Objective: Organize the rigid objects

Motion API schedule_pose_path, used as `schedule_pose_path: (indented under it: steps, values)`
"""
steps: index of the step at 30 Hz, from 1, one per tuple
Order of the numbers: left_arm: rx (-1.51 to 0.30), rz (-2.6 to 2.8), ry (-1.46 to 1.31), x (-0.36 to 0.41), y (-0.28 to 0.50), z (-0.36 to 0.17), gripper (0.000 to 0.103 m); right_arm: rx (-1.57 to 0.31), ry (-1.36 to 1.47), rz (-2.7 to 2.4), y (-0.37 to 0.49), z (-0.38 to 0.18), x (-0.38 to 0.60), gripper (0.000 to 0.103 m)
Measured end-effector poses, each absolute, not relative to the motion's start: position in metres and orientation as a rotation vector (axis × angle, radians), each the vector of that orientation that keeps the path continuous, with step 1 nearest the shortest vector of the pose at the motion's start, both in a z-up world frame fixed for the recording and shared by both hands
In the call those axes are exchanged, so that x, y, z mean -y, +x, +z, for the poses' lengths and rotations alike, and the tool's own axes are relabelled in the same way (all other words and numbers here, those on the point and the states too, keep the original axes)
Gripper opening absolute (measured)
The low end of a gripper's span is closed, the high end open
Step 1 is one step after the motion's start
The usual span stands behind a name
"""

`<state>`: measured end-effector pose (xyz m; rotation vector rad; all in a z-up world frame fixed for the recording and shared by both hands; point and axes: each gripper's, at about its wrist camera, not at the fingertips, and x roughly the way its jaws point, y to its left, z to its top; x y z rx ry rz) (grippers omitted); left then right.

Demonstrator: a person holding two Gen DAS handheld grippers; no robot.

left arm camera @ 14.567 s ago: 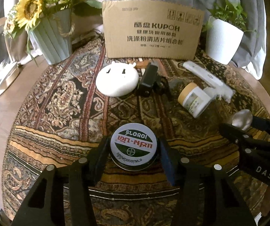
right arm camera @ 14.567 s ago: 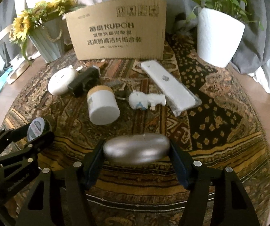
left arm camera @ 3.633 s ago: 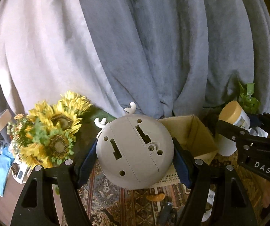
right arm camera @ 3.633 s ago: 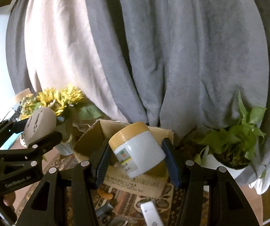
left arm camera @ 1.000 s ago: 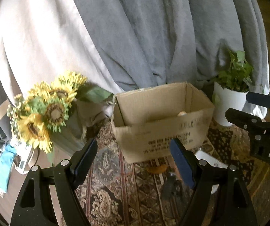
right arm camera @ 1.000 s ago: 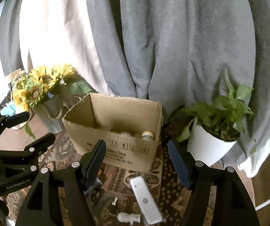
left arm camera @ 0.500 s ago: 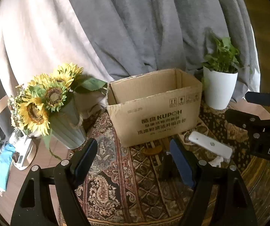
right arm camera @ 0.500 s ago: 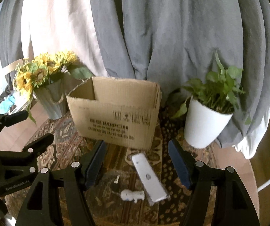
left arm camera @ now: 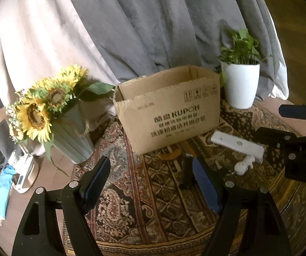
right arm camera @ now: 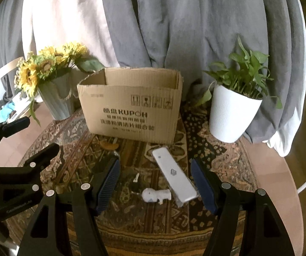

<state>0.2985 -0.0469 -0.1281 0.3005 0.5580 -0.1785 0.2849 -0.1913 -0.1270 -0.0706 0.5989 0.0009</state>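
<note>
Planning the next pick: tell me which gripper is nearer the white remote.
Right. The right gripper hovers with the white remote between its jaws; the left gripper sits farther left.

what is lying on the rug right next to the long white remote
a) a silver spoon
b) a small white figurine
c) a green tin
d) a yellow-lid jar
b: in the right wrist view a small white figurine lies on its side just left of the lower end of the long white remote, on the patterned rug.
</note>
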Motion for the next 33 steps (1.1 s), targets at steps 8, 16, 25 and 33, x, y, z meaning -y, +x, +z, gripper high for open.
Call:
schedule_pose_path:
  steps: [8,16,25,33]
  values:
    - [-0.594,-0.211,0.325,0.05,0.3,-0.149,0.079,-0.659,-0.026,-0.005,0.287,-0.151,0.194,0.07]
    - [-0.646,-0.237,0.32,0.054,0.31,-0.175,0.076,-0.708,-0.006,-0.022,0.297,-0.174,0.198,0.07]
    - [-0.696,-0.269,0.32,0.061,0.328,-0.195,0.072,-0.746,-0.01,-0.022,0.311,-0.192,0.198,0.07]
    - [-0.739,-0.294,0.346,0.068,0.342,-0.212,0.066,-0.773,0.008,-0.025,0.321,-0.206,0.203,0.07]
